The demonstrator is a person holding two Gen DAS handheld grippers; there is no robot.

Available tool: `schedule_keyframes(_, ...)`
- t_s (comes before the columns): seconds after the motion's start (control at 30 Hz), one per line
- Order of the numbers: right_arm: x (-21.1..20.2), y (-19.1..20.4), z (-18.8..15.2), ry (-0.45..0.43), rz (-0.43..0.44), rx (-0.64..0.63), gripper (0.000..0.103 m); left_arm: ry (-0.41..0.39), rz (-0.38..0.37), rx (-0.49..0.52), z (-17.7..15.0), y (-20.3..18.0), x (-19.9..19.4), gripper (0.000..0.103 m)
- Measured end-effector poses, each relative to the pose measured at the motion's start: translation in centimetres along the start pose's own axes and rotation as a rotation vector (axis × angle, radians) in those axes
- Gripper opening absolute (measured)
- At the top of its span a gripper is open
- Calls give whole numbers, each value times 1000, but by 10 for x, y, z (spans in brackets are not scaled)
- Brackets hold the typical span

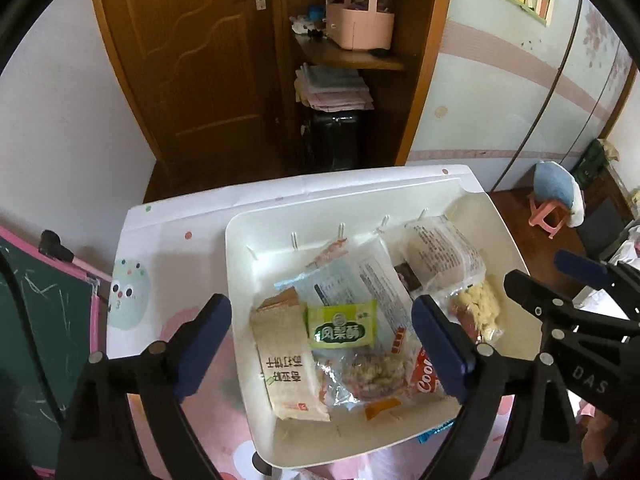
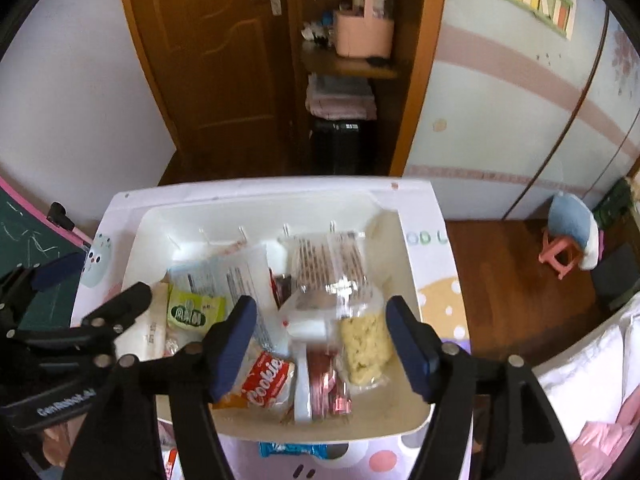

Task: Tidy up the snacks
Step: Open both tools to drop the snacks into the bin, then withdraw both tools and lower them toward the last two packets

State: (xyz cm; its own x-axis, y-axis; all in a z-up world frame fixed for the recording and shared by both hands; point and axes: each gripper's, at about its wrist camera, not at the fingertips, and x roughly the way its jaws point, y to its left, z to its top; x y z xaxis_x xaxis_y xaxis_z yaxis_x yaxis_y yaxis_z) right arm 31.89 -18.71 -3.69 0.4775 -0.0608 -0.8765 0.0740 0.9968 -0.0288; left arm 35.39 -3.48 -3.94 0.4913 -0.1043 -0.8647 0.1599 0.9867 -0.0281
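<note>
A white tray (image 1: 240, 280) on a small patterned table holds several snack packets: a green pastry packet (image 1: 342, 326), a brown biscuit bar (image 1: 286, 364), a red cookie packet (image 2: 268, 378), and a clear bag of yellow snacks (image 2: 364, 344). My left gripper (image 1: 320, 340) is open and empty, hovering over the tray's left half. My right gripper (image 2: 322, 338) is open and empty over the tray's right half; it also shows in the left wrist view (image 1: 532, 280). A blue packet (image 2: 292, 450) lies on the table just outside the tray's near rim.
The table (image 1: 160, 232) stands before a wooden door (image 1: 192, 40) and an open cupboard with a pink basket (image 1: 360, 24). A green chalkboard (image 1: 32, 320) is at the left. A pink stool (image 2: 560, 252) stands on the wooden floor at the right.
</note>
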Motion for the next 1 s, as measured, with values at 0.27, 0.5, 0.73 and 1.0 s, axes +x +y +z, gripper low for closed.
schedule_keyframes(0.27, -8, -2, -12, 51, 22, 32, 68, -30, 0, 2, -11, 1, -29, 91)
schedule_keyframes(0.5, -52, 4, -21, -32, 26, 25, 68, -68, 7, -4, -22, 8, -64, 91)
schedule_keyframes(0.73, -96, 13, -36, -157, 6, -43, 68, -131, 5, -8, -36, 17, -111, 91)
schedule_keyframes(1.0, -135, 28, -68, -163, 92, -140, 68, -217, -40, 17, -62, 17, -166, 94)
